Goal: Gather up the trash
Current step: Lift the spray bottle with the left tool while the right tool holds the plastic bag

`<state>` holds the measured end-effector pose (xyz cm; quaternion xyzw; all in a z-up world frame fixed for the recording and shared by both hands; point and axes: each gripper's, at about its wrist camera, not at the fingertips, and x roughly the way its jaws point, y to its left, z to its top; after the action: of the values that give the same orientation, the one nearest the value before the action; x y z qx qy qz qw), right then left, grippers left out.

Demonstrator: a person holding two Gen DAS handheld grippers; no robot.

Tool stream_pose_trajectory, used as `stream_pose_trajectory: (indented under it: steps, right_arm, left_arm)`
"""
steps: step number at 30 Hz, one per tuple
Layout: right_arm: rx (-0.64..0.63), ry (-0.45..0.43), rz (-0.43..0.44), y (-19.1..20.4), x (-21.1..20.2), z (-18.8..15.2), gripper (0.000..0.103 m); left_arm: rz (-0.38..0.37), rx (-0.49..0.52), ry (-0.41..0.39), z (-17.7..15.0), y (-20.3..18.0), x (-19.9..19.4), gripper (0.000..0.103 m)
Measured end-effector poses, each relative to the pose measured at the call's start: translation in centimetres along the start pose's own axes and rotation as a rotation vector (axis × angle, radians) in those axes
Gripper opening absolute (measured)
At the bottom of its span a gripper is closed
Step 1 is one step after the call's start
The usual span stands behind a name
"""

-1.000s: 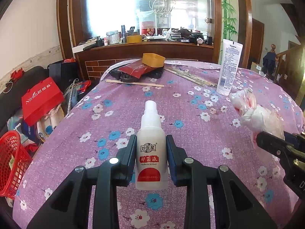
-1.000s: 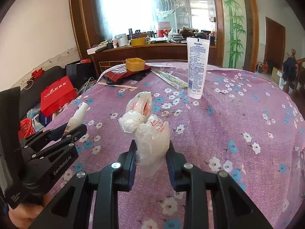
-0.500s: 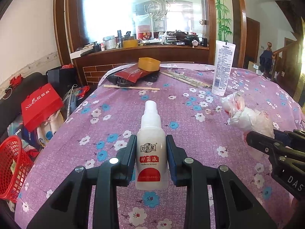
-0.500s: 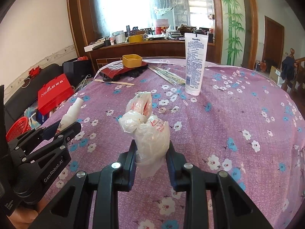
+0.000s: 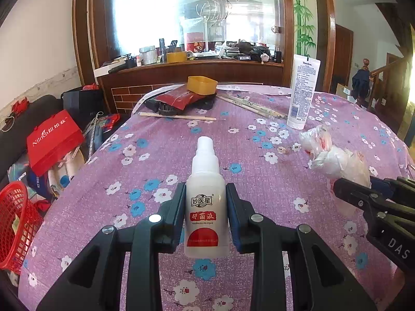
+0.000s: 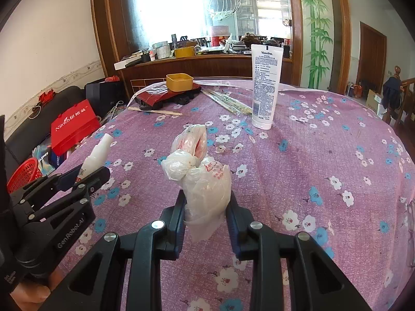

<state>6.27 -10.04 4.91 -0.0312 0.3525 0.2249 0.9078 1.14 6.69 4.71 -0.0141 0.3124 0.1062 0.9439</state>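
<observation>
Holding a small white spray bottle (image 5: 206,202) between its two fingers, my left gripper (image 5: 206,207) hangs above the purple flowered tablecloth (image 5: 259,181); the bottle stands upright in the clamp, its cap pointing away from me and its red-and-white label facing the camera. My right gripper (image 6: 206,207) is clamped on a crumpled clear plastic bag (image 6: 202,173) with red print, the bag's knotted top bulging up and forward out of the fingers, likewise above the tablecloth. Seen from the right wrist, the left gripper (image 6: 85,178) sits just to the left of the bag with the bottle (image 6: 97,155) poking out of it; seen from the left wrist, the right gripper (image 5: 363,194) and the bag (image 5: 337,155) are to the right of the bottle. Beyond the bag a white lotion tube (image 6: 265,85) stands upright on its cap on the tablecloth. Farther back, near the tablecloth's far edge, a yellow box (image 6: 179,80) rests on a dark red tray (image 6: 166,97), with chopsticks (image 6: 228,102) lying between it and the tube. Off the tablecloth's left edge, lower down, are a red basket (image 5: 14,223) and a red paper bag (image 5: 53,137).
</observation>
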Motion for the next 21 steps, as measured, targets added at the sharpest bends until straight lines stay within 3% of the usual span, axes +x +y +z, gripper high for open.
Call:
stream_pose_trajectory:
  steps: [13,21]
  right_arm:
    - [0.013,-0.017,-0.024,-0.4,-0.1,0.3,0.031]
    - [0.032,-0.014,-0.006,-0.6,-0.1,0.7,0.031]
  left_arm:
    - [-0.048,-0.054,0.044,-0.2,1.4,0.3,0.029]
    - [-0.023,-0.054,0.051,-0.2,1.6,0.6,0.029]
